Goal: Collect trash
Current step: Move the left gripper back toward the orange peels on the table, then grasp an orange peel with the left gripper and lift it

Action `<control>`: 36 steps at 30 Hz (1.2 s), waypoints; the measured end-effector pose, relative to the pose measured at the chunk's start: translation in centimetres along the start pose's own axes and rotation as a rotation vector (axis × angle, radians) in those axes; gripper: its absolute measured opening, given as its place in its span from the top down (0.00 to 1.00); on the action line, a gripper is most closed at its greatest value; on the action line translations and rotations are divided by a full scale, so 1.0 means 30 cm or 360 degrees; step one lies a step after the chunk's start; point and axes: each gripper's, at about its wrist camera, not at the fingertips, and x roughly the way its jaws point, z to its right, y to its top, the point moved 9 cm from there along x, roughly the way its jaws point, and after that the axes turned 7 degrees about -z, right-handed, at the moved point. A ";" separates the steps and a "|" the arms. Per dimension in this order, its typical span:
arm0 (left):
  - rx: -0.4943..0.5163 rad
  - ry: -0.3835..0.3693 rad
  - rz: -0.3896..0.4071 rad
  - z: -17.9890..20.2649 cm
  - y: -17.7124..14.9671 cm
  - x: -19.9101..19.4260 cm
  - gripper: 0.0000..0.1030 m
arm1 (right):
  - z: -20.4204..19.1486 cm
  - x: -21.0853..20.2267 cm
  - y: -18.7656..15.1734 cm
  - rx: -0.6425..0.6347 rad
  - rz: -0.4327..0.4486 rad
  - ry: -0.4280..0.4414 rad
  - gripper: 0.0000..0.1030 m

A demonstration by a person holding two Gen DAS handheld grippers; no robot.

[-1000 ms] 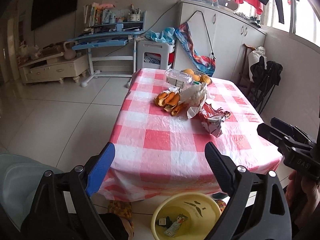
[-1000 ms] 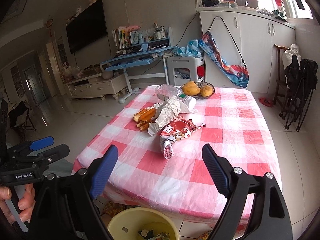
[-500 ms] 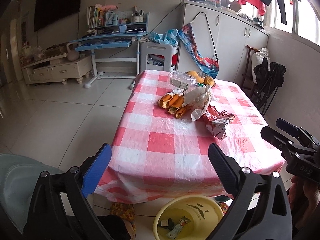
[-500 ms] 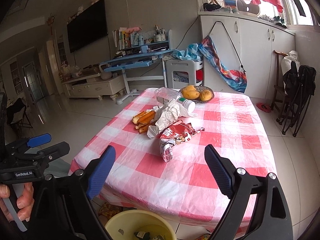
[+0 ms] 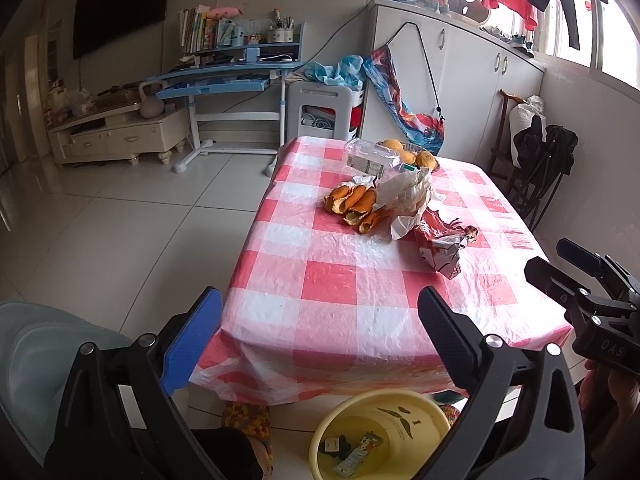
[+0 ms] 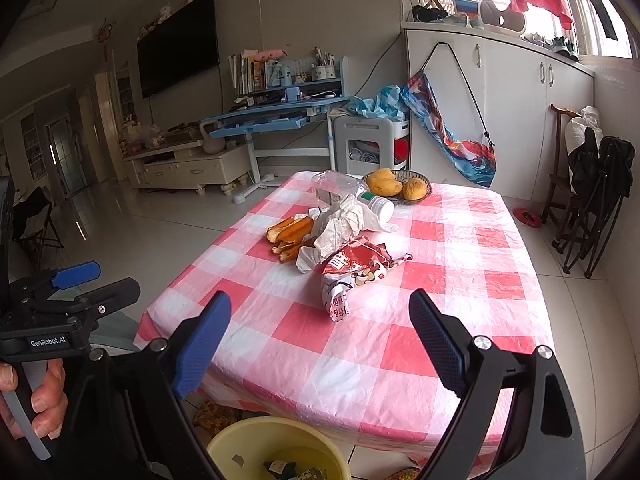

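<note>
Left wrist view: The left gripper [image 5: 318, 312] stands with its jaws wide and nothing between them, held off the near edge of the bench [image 5: 328, 292], which is covered in a red and white checked cloth. The trash lies in a cluster at about 1 o'clock from the gripper, toward the far half of the bench. Orange peels [image 5: 354, 206] lie at the cluster's 9 o'clock side, touching crumpled white paper [image 5: 408, 196]. A red snack wrapper [image 5: 442, 246] lies at 5 o'clock of the paper, touching it. A clear plastic bottle [image 5: 370, 156] lies on its side at 12 o'clock of the peels. Behind it sits a fruit basket [image 5: 416, 156]. A yellow bin [image 5: 380, 436] stands on the floor at 6 o'clock, below the bench edge, with a few scraps inside. The right gripper [image 5: 560, 264] enters at 3 o'clock, its jaws apart.

Right wrist view: The right gripper [image 6: 320, 332] is wide, with nothing between its jaws, over the near bench [image 6: 440, 280] edge. The snack wrapper [image 6: 354, 276] lies nearest, at 12 o'clock. The white paper [image 6: 340, 224] and peels [image 6: 290, 234] lie beyond it, at 11 o'clock. The bottle [image 6: 344, 192] and basket [image 6: 400, 188] lie farthest. The yellow bin [image 6: 276, 448] shows at 6 o'clock. The left gripper [image 6: 104, 280] appears at 9 o'clock, jaws apart, carried by a hand [image 6: 36, 396].
</note>
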 end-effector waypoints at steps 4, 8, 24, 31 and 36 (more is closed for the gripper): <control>-0.0003 0.0007 -0.0006 -0.006 -0.001 0.006 0.08 | -0.006 0.002 -0.002 -0.0004 -0.0003 0.0000 0.16; -0.0042 -0.0026 -0.0034 -0.015 0.024 0.027 0.08 | -0.006 0.003 -0.002 -0.0002 -0.0003 0.0001 0.16; -0.0002 0.0007 -0.0153 -0.068 0.262 0.242 0.11 | -0.005 -0.008 0.004 0.0119 -0.0006 0.0119 0.16; 0.0067 0.0071 -0.0235 -0.056 0.369 0.441 0.22 | 0.007 0.005 -0.004 0.0235 -0.0037 0.0220 0.14; 0.0178 0.0083 -0.0327 -0.005 0.408 0.606 0.37 | 0.005 0.030 -0.007 0.0264 -0.0080 0.0264 0.14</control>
